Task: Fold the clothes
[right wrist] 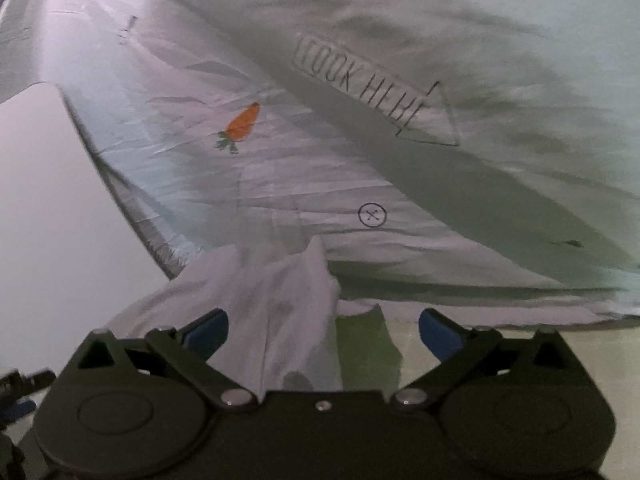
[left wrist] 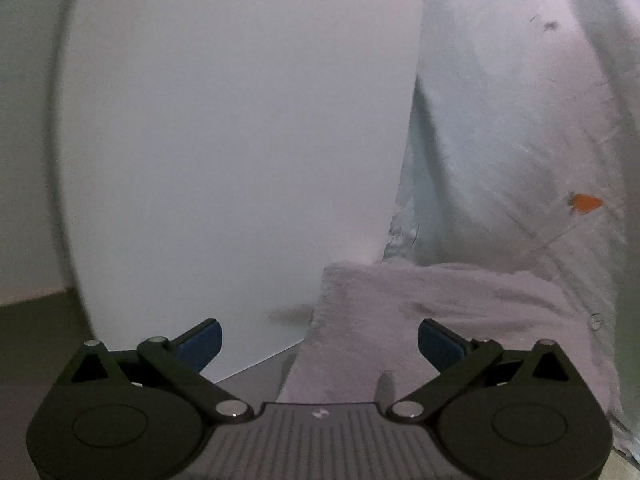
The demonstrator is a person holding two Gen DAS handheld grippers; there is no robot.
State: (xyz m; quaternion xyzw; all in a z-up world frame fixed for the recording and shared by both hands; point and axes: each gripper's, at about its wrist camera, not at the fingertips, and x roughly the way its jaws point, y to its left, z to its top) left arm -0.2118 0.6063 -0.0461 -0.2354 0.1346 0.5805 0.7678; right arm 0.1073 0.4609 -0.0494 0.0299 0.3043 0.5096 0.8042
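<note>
A white T-shirt (right wrist: 280,184) lies spread out, printed with an orange carrot (right wrist: 242,122), the words "LOOK HERE" (right wrist: 360,80) in an arrow and a small circled X (right wrist: 372,215). My right gripper (right wrist: 324,334) is open; a bunched corner of the shirt (right wrist: 280,300) rises between its blue pads (right wrist: 208,332) without being pinched. In the left wrist view my left gripper (left wrist: 320,344) is open above a folded edge of the shirt (left wrist: 420,320), its blue pads (left wrist: 440,344) clear of the cloth. The carrot (left wrist: 584,202) shows at the far right.
The white table top (left wrist: 240,140) stretches to the left of the shirt, with its edge (left wrist: 260,364) close to my left gripper. A strip of green surface (right wrist: 364,344) shows under the shirt's hem. A dark piece of gear (right wrist: 16,392) sits at the lower left.
</note>
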